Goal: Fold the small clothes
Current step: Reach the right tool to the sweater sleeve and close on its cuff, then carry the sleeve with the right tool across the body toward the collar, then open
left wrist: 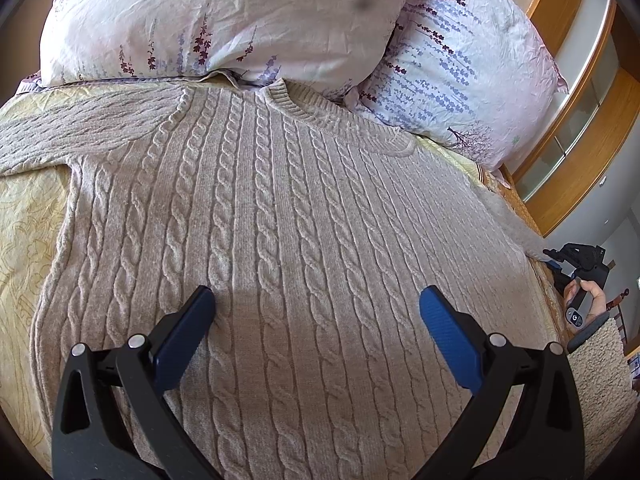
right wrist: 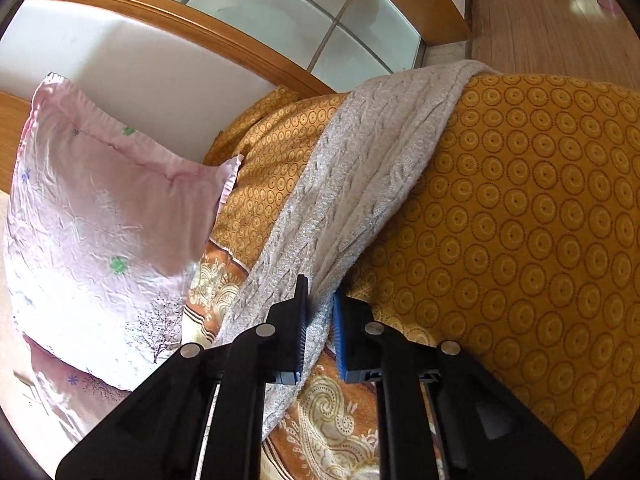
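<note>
A beige cable-knit sweater [left wrist: 280, 200] lies flat, front up, on the bed, with its neckline toward the pillows. My left gripper [left wrist: 318, 300] hovers over its lower middle, blue pads wide apart and open, with nothing between them. The sweater's right sleeve [right wrist: 368, 184] hangs over the bed's side across the orange cover. My right gripper [right wrist: 320, 292] is shut on that sleeve, the knit pinched between its pads. In the left wrist view the right gripper [left wrist: 554, 258] shows at the far right edge of the sweater, held by a person's hand [left wrist: 596, 296].
Two floral pillows [left wrist: 224, 20] [left wrist: 460, 72] lie beyond the neckline. A pale yellow bedspread [left wrist: 28, 232] shows to the left. The wooden headboard with glass panels [right wrist: 280, 12] runs behind. An orange ring-patterned cover [right wrist: 520, 220] drapes the bed's side, above the wooden floor [right wrist: 540, 12].
</note>
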A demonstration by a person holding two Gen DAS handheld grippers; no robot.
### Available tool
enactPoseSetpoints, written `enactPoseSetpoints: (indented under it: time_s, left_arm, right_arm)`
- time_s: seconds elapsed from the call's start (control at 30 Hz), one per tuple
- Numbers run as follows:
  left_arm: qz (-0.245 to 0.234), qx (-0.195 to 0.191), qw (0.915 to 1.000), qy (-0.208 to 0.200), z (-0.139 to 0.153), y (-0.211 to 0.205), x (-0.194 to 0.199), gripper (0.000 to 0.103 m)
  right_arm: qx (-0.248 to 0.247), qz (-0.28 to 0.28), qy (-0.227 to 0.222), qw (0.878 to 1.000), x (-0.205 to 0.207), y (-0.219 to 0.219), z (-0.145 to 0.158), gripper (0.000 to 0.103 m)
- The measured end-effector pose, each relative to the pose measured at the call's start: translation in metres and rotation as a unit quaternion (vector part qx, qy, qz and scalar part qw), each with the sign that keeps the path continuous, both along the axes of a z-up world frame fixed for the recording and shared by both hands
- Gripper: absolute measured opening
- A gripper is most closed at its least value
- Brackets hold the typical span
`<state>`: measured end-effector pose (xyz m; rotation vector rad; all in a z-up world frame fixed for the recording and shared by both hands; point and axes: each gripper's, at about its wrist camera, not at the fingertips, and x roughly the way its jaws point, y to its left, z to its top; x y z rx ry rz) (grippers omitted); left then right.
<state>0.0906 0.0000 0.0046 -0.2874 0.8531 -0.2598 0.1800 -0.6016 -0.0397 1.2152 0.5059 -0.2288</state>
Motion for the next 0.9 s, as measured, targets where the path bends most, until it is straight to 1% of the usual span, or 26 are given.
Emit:
enactPoseSetpoints:
  time_s: [0.1, 0.2, 0.3, 0.43, 0.57, 0.67, 0.9]
  left_arm:
    - [0.0, -0.001, 1.0, 0.0, 0.0, 0.0, 0.0, 0.101]
    - [0.0, -0.003, 1.0, 0.0, 0.0, 0.0, -0.001, 0.101]
    - [0.001, -0.006, 1.0, -0.001, 0.001, 0.001, -0.002, 0.101]
    - [0.001, -0.007, 1.0, -0.001, 0.001, 0.001, -0.002, 0.101]
    - [0.001, -0.009, 1.0, -0.002, 0.001, 0.001, -0.003, 0.101]
    - [0.002, -0.011, 0.9999, -0.002, 0.001, 0.001, -0.003, 0.101]
    - [0.002, -0.018, 0.9998, -0.003, 0.002, 0.003, -0.004, 0.101]
  right_arm:
    - [-0.003, -0.005, -0.003, 1.0, -0.003, 0.0, -0.001, 0.012]
    - [-0.019, 0.005, -0.012, 1.0, -0.003, 0.001, 0.002, 0.009]
    - [-0.022, 0.007, -0.048, 0.999, -0.011, 0.001, 0.01, 0.009]
    - [-0.044, 0.019, -0.094, 0.994, -0.016, 0.004, 0.035, 0.009]
    - [-0.064, 0.046, -0.134, 0.988, -0.013, 0.017, 0.06, 0.009]
    - [-0.069, 0.073, -0.157, 0.983, -0.008, 0.032, 0.075, 0.009]
    - [-0.06, 0.141, -0.194, 0.969, 0.002, 0.073, 0.096, 0.009]
